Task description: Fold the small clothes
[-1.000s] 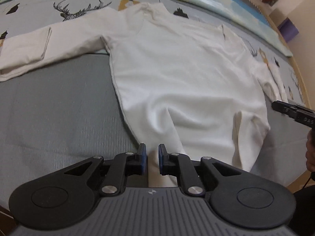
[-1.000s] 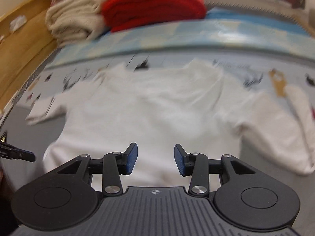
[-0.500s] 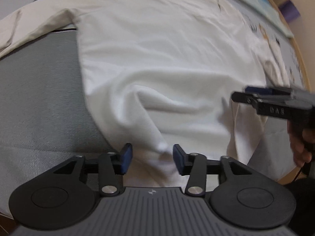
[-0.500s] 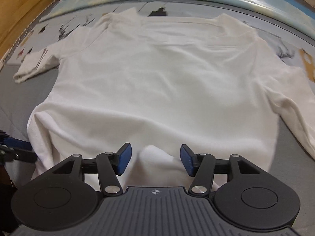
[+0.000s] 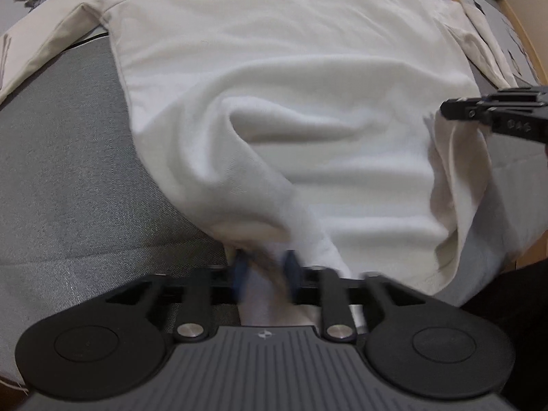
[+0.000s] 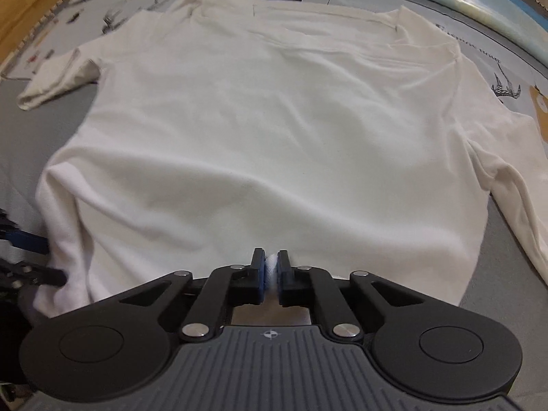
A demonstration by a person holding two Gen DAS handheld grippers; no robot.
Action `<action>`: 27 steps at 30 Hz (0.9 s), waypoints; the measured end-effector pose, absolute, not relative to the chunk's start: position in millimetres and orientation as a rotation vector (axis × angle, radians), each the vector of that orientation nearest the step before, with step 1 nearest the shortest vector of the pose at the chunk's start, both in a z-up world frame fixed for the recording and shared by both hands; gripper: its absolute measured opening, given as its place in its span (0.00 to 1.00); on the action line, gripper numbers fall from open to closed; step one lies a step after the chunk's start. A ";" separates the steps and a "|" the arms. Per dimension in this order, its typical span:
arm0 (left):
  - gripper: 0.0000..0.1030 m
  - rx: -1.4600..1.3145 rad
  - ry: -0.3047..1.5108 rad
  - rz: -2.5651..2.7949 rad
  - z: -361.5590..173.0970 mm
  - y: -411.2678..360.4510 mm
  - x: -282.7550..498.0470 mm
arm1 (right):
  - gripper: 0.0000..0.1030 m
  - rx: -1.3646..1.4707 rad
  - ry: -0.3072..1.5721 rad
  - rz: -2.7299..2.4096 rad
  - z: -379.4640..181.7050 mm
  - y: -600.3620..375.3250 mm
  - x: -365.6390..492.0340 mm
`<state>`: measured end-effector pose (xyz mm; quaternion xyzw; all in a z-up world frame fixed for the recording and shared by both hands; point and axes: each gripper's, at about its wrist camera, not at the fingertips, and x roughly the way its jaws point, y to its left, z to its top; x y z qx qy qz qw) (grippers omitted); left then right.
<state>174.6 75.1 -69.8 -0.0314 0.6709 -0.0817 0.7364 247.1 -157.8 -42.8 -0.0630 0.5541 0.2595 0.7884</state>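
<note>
A white long-sleeved shirt point(image 6: 274, 130) lies spread flat on the bed, collar far, hem near. My right gripper point(image 6: 271, 270) is shut on the hem's right part, white cloth pinched between its blue pads. It also shows at the right in the left wrist view point(image 5: 452, 109), with cloth hanging from it. My left gripper point(image 5: 265, 267) is at the hem's left corner, its fingers motion-blurred with bunched cloth point(image 5: 260, 205) between them. In the right wrist view its blue-padded tip point(image 6: 27, 241) touches the hem's left corner.
The shirt lies on a grey mat point(image 5: 68, 171) over a printed bedsheet point(image 6: 507, 78). The sleeves point(image 6: 58, 82) spread out to both sides. A wooden bed frame point(image 6: 30, 3) runs along the left edge.
Both grippers moved down onto the hem. The right gripper went from open to shut on the hem. The left fingers narrowed around the bunched hem corner.
</note>
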 end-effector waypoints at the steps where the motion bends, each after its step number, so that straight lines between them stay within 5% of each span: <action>1: 0.05 -0.061 1.467 -0.190 -68.5 74.7 172.9 | 0.05 -0.127 1.185 0.566 -39.4 -163.2 244.0; 12: 0.02 -0.006 1.372 -0.221 -39.8 118.9 134.0 | 0.05 0.020 1.093 0.679 -3.8 -282.1 191.2; 20: 0.00 0.102 1.453 -0.246 -50.1 149.9 101.0 | 0.04 0.011 1.247 0.746 -41.9 -362.7 121.7; 27: 0.25 0.012 1.370 -0.271 -30.1 142.5 113.9 | 0.09 0.022 1.255 0.657 -53.8 -378.1 117.9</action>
